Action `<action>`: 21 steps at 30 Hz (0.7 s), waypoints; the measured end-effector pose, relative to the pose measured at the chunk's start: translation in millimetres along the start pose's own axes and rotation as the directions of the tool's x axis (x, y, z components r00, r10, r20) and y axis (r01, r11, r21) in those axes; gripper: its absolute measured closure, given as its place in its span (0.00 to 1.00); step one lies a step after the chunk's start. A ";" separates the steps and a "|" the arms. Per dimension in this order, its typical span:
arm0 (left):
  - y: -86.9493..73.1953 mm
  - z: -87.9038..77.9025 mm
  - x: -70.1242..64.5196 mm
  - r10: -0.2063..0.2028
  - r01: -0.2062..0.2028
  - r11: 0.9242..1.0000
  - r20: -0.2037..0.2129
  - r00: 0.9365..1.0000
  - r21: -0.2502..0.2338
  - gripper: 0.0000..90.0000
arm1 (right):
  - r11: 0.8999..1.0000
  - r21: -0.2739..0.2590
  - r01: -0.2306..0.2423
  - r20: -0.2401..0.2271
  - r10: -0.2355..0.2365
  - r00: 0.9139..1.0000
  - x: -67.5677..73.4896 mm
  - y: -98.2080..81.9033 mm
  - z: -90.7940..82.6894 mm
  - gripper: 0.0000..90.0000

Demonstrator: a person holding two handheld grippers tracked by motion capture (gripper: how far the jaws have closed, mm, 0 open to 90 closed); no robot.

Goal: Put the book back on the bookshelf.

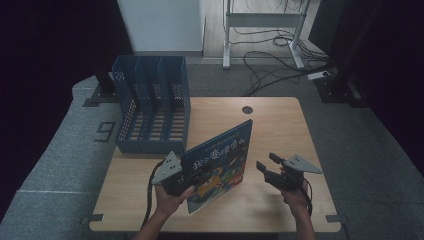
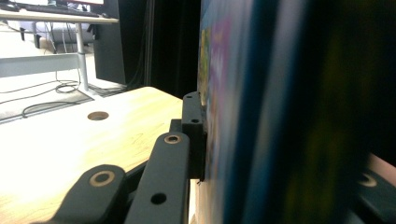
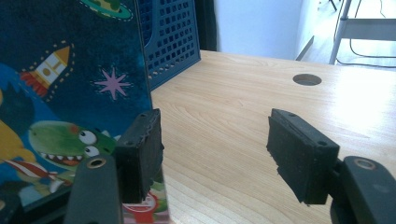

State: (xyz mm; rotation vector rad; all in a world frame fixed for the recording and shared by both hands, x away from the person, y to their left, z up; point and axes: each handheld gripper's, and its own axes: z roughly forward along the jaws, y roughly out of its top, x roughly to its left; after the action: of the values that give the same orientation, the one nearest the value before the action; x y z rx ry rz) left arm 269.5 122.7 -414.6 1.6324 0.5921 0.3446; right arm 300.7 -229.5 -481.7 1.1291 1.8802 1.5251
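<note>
Jaws of the left gripper (image 1: pixel 176 179) are clenched on a picture book (image 1: pixel 217 162), held tilted on edge at lower centre of the worktop (image 1: pixel 270 120). Right gripper (image 1: pixel 266 165) jaws gape empty beside it; a blue file rack (image 1: pixel 150 102) stands upper left.

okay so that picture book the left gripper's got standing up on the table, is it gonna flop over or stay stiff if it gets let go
The picture book looks stiff: its cover stays flat while the left gripper clamps one lower corner. It seems thin and stands tilted on its bottom edge, so it would probably tip flat if released. The right gripper hangs open beside it, giving no support. The glossy cover may slide on the wooden table.
</note>
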 end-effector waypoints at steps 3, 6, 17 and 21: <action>-1.6 2.1 -0.7 -0.002 0.002 1.000 -0.002 1.000 -0.018 0.88 | 1.000 0.000 0.001 0.000 -0.001 1.000 0.5 0.0 0.2 0.39; -2.1 3.7 -1.0 -0.002 0.002 1.000 -0.008 1.000 -0.023 0.89 | 1.000 0.001 -0.001 0.001 0.001 1.000 -0.4 -0.3 0.0 0.39; 1.5 -0.8 -1.2 -0.009 0.009 0.999 -0.004 1.000 -0.040 0.91 | 1.000 -0.014 -0.008 0.011 0.008 1.000 -4.8 0.4 -5.3 0.39; 8.6 -9.4 3.2 -0.028 0.028 0.998 0.000 1.000 -0.064 0.91 | 1.000 -0.016 -0.015 0.014 0.015 1.000 -7.5 0.0 -6.8 0.39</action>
State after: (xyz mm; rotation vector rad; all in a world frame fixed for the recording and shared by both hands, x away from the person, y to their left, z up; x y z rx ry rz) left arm 268.6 131.7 -405.1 1.5608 0.5982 0.3403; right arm 299.5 -239.5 -480.8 1.1470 1.8514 1.5332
